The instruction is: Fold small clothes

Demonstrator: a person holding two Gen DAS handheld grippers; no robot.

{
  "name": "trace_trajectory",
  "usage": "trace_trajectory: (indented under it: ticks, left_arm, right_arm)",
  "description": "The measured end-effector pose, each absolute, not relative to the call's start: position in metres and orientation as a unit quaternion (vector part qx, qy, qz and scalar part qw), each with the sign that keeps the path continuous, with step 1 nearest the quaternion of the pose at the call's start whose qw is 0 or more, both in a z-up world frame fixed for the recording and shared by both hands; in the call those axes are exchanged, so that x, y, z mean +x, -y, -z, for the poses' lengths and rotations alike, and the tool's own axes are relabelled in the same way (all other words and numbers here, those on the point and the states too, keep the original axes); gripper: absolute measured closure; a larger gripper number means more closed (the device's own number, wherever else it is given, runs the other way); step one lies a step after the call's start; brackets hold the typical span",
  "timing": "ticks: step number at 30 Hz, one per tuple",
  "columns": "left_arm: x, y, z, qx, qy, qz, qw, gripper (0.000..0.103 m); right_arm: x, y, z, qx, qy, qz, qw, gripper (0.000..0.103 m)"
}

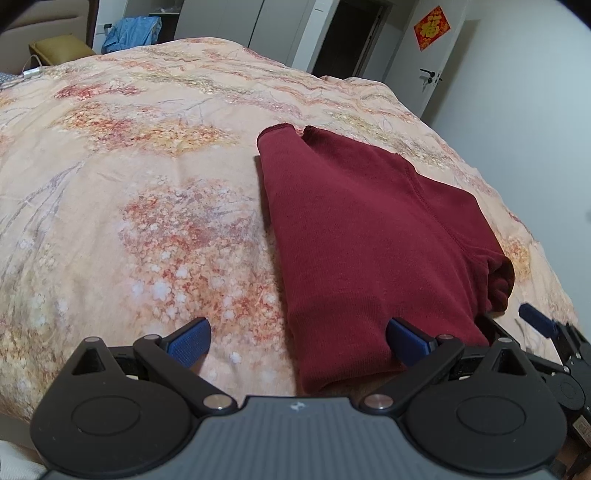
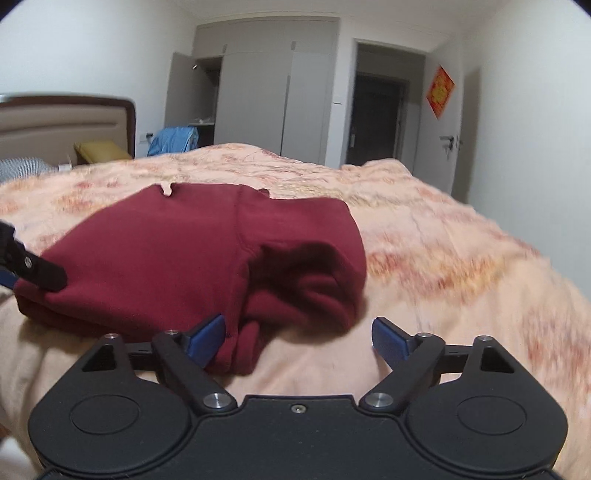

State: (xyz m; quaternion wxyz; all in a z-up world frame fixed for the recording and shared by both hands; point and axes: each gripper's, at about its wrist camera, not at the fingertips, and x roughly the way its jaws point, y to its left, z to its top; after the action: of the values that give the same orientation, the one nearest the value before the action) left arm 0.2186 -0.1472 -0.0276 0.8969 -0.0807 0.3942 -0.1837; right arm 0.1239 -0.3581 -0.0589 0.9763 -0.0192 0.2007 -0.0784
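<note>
The dark red garment (image 1: 369, 236) lies partly folded on the floral bedspread (image 1: 129, 166). Both claws are spread wide and hold nothing: left claw (image 1: 299, 341) straddles the near-left corner, right claw (image 2: 297, 338) the bunched sleeve end, likely positioned for the next fold.

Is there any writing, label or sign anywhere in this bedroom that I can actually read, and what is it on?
"福": one gold character on the red diamond-shaped paper sign stuck to the white door; sharp in the left view, blurred in the right view.
Small pale mark on the grey ribbed body behind the left tongs: too small to read.
Folded dark red knit garment and floral peach bedspread: no text showing.
</note>
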Motion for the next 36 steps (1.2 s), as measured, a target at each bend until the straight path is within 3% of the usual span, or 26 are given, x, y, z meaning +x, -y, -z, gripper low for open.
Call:
trace_trajectory:
  ticks: [8,15,19,26,31,32,36]
  left_arm:
    - [0.218,0.148,0.029,-0.078,-0.392,0.183,0.898,0.000]
    - [0.217,0.146,0.029,-0.077,-0.390,0.186,0.898,0.000]
    - [0.219,0.145,0.031,-0.078,-0.392,0.187,0.898,0.000]
    - [0.221,0.144,0.033,-0.078,-0.392,0.193,0.896,0.000]
    - [0.222,0.144,0.034,-0.074,-0.393,0.197,0.895,0.000]
    - [0.223,0.144,0.034,-0.074,-0.393,0.196,0.895,0.000]
    - [0.223,0.146,0.034,-0.072,-0.395,0.193,0.895,0.000]
  right_arm:
    - [0.123,0.376,0.034,0.032,-0.154,0.078,0.984,0.001]
    - [0.169,0.411,0.017,0.062,-0.143,0.127,0.980,0.001]
    - [0.198,0.437,0.029,0.096,-0.188,0.176,0.961,0.001]
    - [0.173,0.420,0.068,0.059,-0.183,0.191,0.963,0.001]
    - [0.170,0.421,0.062,0.068,-0.167,0.185,0.966,0.001]
    - [0.171,0.426,0.058,0.084,-0.164,0.179,0.966,0.001]
    - [0.180,0.443,0.050,0.157,-0.162,0.130,0.966,0.019]
